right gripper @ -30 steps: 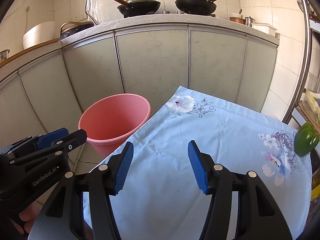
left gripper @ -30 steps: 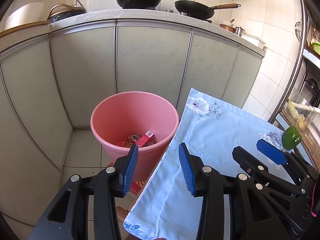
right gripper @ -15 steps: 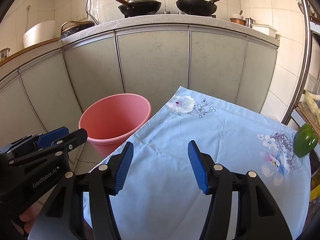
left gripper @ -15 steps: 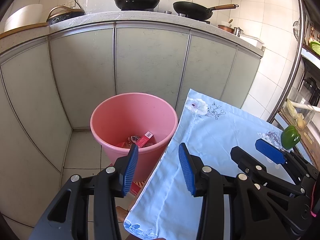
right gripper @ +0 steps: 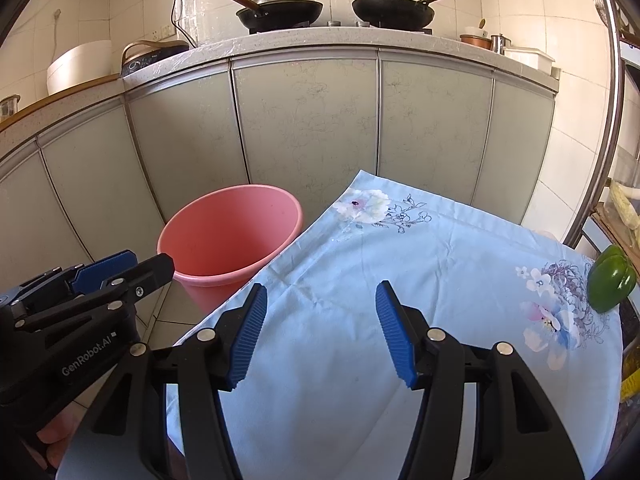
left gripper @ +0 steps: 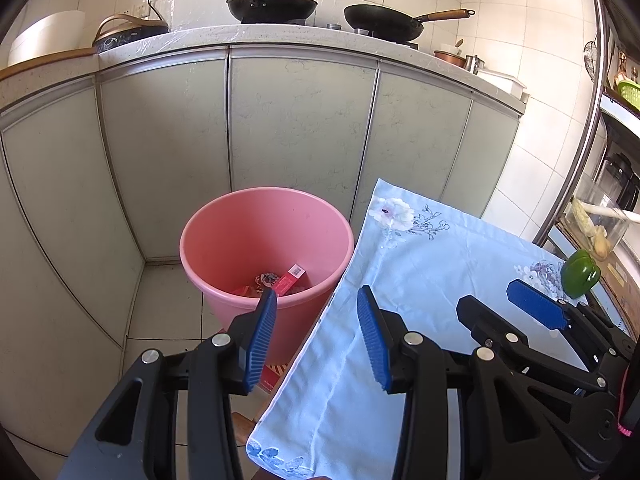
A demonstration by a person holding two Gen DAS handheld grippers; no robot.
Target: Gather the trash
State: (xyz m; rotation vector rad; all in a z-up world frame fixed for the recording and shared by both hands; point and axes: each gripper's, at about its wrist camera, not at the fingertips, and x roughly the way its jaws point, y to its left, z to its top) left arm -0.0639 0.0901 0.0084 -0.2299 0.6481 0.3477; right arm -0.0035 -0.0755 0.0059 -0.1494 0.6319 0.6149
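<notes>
A pink bucket [left gripper: 266,240] stands on the floor against the grey cabinet doors [left gripper: 300,128], just beside the left edge of the table. In its bottom lie a red box [left gripper: 291,278] and some crumpled wrappers [left gripper: 267,279]. The left gripper [left gripper: 316,334] hangs over that left edge near the bucket, jaws wide apart with nothing between them. The table wears a light blue cloth [right gripper: 420,264] printed with flowers. The right gripper [right gripper: 320,332] hangs over the near middle of the cloth, jaws likewise wide and empty. A green pepper [right gripper: 610,284] sits at the cloth's right edge. Two pans [right gripper: 392,10] rest on the counter above.
</notes>
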